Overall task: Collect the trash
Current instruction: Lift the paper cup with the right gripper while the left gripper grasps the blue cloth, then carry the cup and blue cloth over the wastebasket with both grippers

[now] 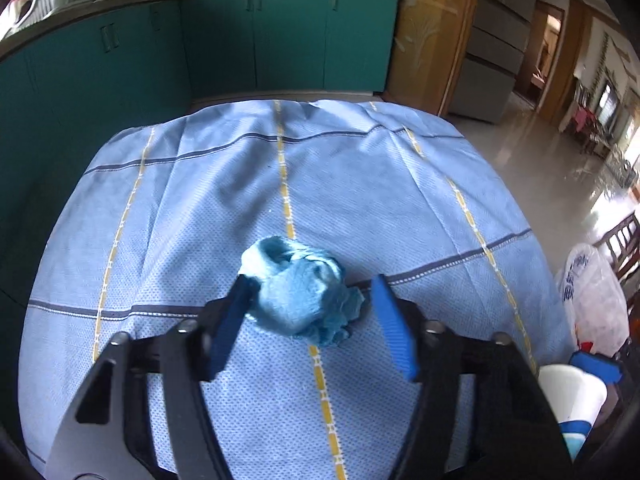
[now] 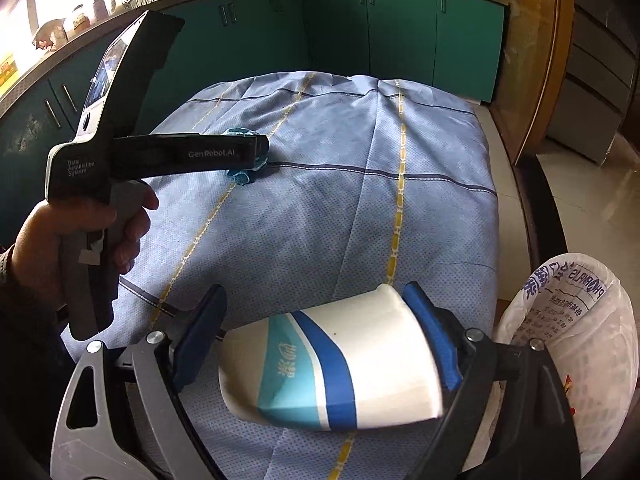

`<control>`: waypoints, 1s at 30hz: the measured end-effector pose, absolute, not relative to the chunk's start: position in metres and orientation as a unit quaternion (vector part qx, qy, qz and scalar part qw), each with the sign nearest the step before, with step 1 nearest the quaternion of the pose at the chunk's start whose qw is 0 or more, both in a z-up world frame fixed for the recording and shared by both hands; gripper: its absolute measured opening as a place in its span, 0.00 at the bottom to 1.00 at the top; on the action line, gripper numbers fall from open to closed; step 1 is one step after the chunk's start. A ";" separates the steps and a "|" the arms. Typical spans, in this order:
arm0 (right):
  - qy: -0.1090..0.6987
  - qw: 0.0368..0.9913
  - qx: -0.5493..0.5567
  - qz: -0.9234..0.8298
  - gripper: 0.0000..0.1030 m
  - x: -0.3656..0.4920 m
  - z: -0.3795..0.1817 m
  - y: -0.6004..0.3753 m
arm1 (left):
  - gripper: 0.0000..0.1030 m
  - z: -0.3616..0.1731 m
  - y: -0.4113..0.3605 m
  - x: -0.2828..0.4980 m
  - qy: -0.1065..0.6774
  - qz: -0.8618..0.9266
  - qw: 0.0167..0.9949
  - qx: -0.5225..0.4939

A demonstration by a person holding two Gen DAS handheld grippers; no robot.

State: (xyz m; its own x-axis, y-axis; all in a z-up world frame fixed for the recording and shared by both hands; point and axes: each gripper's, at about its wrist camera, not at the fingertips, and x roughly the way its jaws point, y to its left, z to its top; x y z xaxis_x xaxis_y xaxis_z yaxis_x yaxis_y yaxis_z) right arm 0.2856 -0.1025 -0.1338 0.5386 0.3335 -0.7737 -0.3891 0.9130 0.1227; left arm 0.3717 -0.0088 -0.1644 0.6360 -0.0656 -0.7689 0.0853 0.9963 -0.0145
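Currently your left gripper (image 1: 308,312) straddles the crumpled blue tissue (image 1: 300,292) lying mid-table on the blue checked tablecloth (image 1: 360,184); its left pad touches the wad, the right pad stands clear. Your right gripper (image 2: 320,344) has the paper cup (image 2: 332,364) on its side between wide jaws, near the white plastic bag (image 2: 568,344) at right.
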 end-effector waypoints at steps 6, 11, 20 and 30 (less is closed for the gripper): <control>0.421 0.884 -0.020 0.201 0.85 0.283 -0.128 -0.110 | 0.28 -0.158 -0.012 0.361 0.414 -0.061 0.908 0.029; 0.403 0.895 -0.023 0.192 0.89 0.277 -0.120 -0.111 | 0.25 -0.143 -0.010 0.339 0.399 -0.062 0.915 0.020; 0.357 0.921 -0.060 0.140 0.89 0.263 -0.105 -0.111 | 0.25 -0.114 -0.030 0.289 0.333 -0.083 0.938 0.045; 0.375 0.919 -0.026 0.123 0.95 0.248 -0.117 -0.133 | 0.24 -0.110 -0.035 0.282 0.327 -0.083 0.940 0.058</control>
